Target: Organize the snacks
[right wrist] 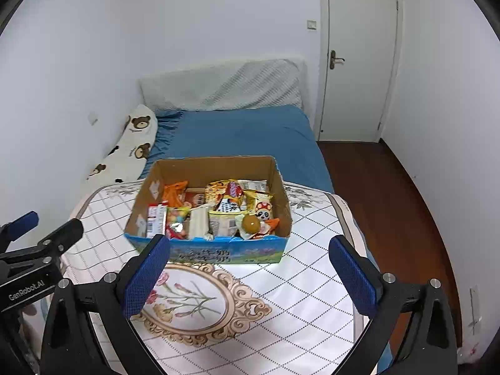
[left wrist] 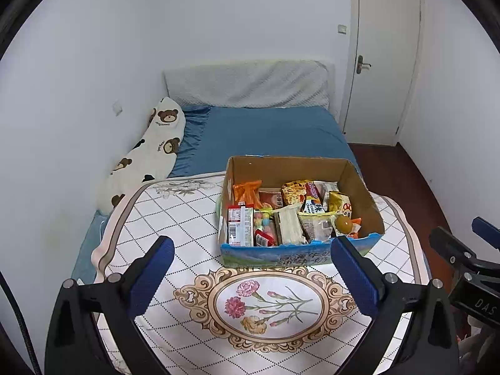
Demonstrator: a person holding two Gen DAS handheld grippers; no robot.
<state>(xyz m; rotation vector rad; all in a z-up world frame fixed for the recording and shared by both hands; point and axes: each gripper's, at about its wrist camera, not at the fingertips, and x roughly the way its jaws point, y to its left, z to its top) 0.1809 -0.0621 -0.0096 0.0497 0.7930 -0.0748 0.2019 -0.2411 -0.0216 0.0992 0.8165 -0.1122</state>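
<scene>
The left claw (left wrist: 252, 273) is spread wide with nothing between its blue pads, hovering above the patterned quilt (left wrist: 175, 218). The right claw (right wrist: 249, 268) is likewise spread and empty. Beyond both, the cardboard box (left wrist: 359, 184) sits on the quilt, filled with packaged snacks (left wrist: 290, 215). The blue sheet (left wrist: 265, 131) lies farther back.

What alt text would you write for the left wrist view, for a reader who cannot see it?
An open cardboard box packed with snack packets sits on a floral quilt on a blue bed. The left gripper hangs open and empty in front of it; the right gripper shows at the right edge.
</scene>
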